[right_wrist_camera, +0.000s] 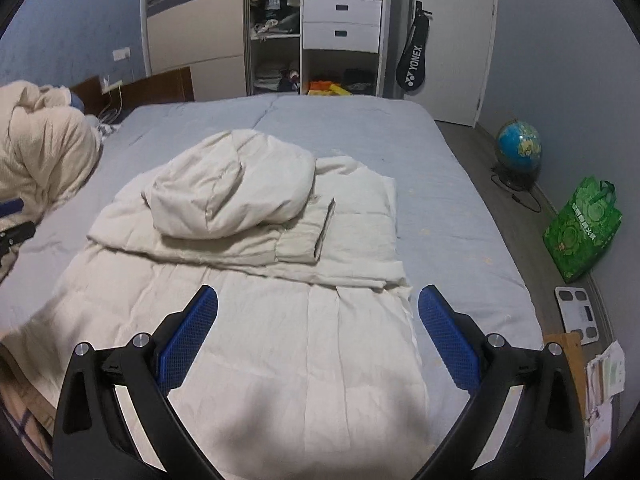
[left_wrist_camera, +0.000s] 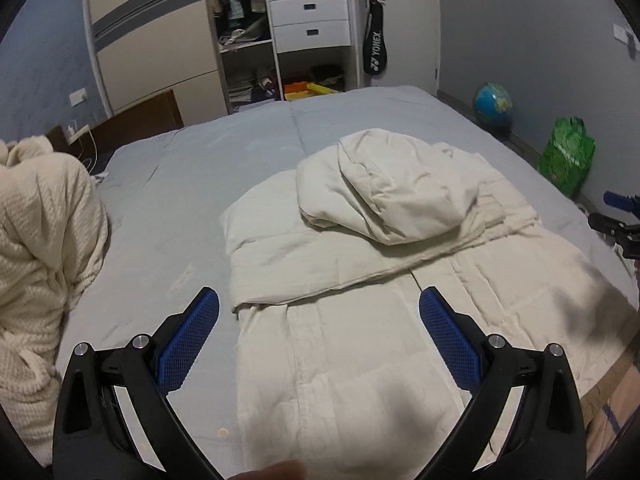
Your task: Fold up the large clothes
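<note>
Garment: a cream hooded padded coat [left_wrist_camera: 340,360] lies flat on the grey-blue bed [left_wrist_camera: 192,168], filling the centre and lower half of both frames. Its hood [right_wrist_camera: 232,188] is turned down over the chest, and both sleeves appear folded in across the body; one sleeve cuff [right_wrist_camera: 320,232] shows at centre right of the right wrist view.

Step in hand, as judged: sleeves and hood are in, and the lengthwise fold of the body is not yet done. The next move calls for both grippers to take the near hem at its two corners and carry it up toward the hood, keeping the edges level.

Left gripper [left_wrist_camera: 319,304]: jaws spread wide, holding nothing, poised above the lower coat.

Right gripper [right_wrist_camera: 318,304]: jaws likewise apart and empty, over the coat's lower right edge. It also appears at the right margin of the left view.
</note>
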`<state>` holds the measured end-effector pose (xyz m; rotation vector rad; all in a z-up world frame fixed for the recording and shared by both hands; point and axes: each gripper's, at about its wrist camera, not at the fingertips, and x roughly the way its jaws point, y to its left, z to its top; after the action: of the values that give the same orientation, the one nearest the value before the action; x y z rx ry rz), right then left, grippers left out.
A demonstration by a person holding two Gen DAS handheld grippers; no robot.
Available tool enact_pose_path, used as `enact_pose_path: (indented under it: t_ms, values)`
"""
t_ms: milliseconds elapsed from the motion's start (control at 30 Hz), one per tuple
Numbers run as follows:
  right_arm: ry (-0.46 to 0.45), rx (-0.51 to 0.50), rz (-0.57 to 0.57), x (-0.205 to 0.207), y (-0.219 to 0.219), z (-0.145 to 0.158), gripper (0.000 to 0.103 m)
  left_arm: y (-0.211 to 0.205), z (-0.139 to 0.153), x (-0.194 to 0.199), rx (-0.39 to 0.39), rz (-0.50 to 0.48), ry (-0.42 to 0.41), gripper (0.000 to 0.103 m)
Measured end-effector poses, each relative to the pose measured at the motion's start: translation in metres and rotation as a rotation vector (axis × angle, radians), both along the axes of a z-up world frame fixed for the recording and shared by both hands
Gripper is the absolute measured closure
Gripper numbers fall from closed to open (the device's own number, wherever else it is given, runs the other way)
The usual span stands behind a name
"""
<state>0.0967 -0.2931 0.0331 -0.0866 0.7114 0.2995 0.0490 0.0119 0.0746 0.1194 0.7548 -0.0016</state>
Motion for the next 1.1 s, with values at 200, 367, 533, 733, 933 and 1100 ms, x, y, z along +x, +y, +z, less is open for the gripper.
enact_pose_path:
  t_ms: [200, 367, 533, 733, 933, 1100]
  values:
    - [0.017, 0.001, -0.007, -0.003, -0.007, -0.006, 0.006, 0.01, -0.001, -0.006, -0.011, 0.038, 0.013, 0.006]
    - [0.018, -0.012, 0.006, -0.006, -0.003, -0.01, 0.006, 0.015, -0.001, -0.012, -0.01, 0.057, 0.014, 0.006]
    - [0.018, -0.016, 0.015, -0.009, 0.001, -0.011, 0.006, 0.014, -0.003, -0.014, -0.01, 0.057, 0.016, 0.006]
    - [0.016, -0.016, 0.018, -0.011, 0.001, -0.009, 0.006, 0.013, -0.002, -0.017, -0.009, 0.052, 0.02, 0.006]
    - [0.017, -0.017, 0.021, -0.011, 0.001, -0.009, 0.006, 0.008, 0.0, -0.018, 0.005, 0.044, 0.012, 0.006]
    - [0.015, -0.017, 0.022, -0.011, 0.0, -0.008, 0.006, 0.005, 0.002, -0.019, 0.011, 0.044, 0.006, 0.006]
